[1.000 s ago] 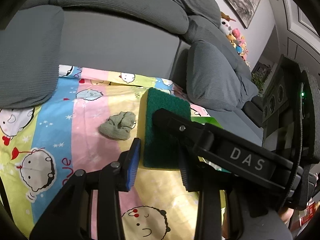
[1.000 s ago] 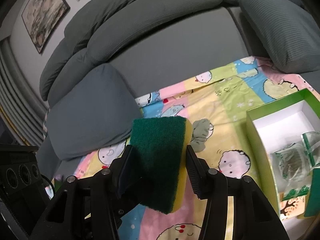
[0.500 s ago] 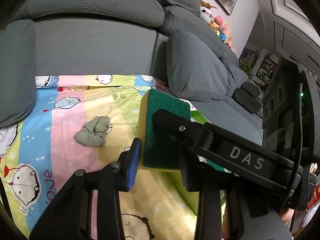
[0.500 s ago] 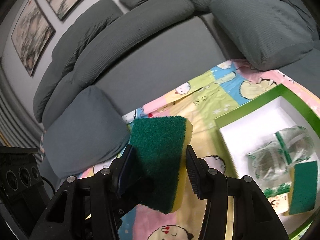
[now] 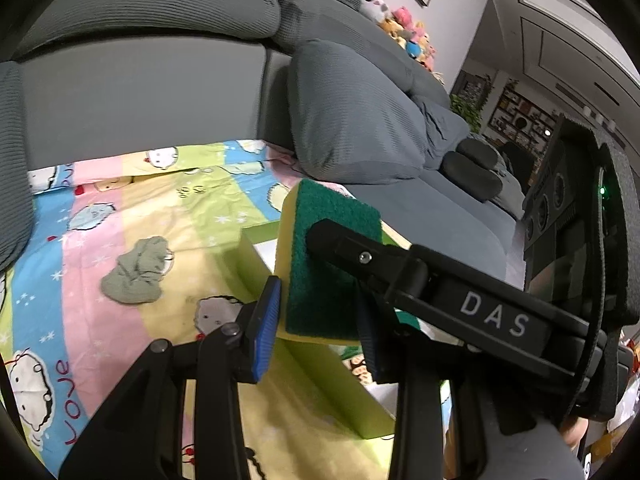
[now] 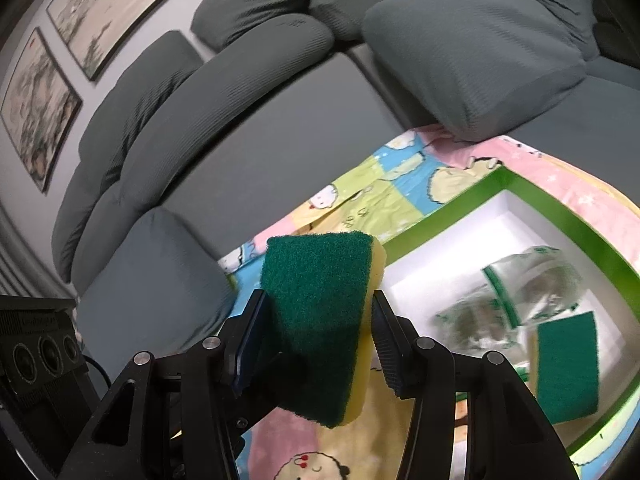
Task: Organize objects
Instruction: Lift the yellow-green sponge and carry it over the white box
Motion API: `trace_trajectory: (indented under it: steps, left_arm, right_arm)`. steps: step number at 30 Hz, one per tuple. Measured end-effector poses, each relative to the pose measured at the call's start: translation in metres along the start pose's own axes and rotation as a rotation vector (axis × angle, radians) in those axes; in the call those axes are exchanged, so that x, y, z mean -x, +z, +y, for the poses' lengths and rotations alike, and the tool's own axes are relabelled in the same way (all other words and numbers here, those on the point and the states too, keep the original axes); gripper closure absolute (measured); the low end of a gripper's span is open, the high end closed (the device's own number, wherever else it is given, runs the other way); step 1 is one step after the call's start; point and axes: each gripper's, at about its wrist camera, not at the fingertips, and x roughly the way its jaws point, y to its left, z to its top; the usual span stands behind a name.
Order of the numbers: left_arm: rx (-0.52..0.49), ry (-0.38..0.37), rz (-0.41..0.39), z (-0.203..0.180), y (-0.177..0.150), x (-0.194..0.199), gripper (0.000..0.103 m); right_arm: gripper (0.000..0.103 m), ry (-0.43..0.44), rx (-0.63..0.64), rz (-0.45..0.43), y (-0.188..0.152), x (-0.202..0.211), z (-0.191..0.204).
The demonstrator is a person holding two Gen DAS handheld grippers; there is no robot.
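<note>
Green-and-yellow sponge (image 6: pixel 320 328) sits clamped in the right gripper (image 6: pixel 316 340): jaws closed partway onto its two sides, green scrub face toward the camera, yellow foam edge against the 3 o'clock finger. It is held in the air, clear of the sheet, just at 9 o'clock of the box's near-left corner.

Green box (image 6: pixel 432 220) with a white inside lies open on the cartoon bedsheet (image 6: pixel 360 192), filling the 3 to 4 o'clock part of the right wrist view. Inside it: a clear bag (image 6: pixel 532 292) with greenish contents, blurred, and a second sponge (image 6: pixel 568 368) green side up at 4 o'clock, beside the bag.

Left wrist view: left gripper (image 5: pixel 316 332) has its jaws spread wide with nothing between the pads. The right gripper's black arm (image 5: pixel 440 292) crosses in front at 3 o'clock, carrying the same sponge (image 5: pixel 324 248) at frame centre above the box's green wall (image 5: pixel 344 392). A crumpled grey-green cloth (image 5: pixel 136 272) lies on the sheet at 9 o'clock, well apart from the box.

Grey sofa (image 6: pixel 248 120) backs the sheet at 12 o'clock in both views; a loose cushion (image 5: pixel 352 120) rests at 1 o'clock in the left view.
</note>
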Motion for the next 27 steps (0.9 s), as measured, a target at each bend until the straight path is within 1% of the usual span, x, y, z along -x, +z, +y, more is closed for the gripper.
trace_trajectory:
  steps: [9, 19, 27]
  left_arm:
    - [-0.016, -0.067, 0.053, -0.015, 0.001, -0.024, 0.07]
    - [-0.018, -0.102, 0.113, -0.021, -0.001, -0.049, 0.07]
    - [-0.018, -0.124, 0.147, -0.024, -0.003, -0.061, 0.07]
  right_arm:
    - [0.05, -0.06, -0.066, -0.014, 0.004, 0.009, -0.025]
    - [0.05, -0.107, -0.124, -0.004, 0.006, 0.007, -0.05]
    - [0.05, -0.133, -0.16, 0.007, 0.006, 0.008, -0.063]
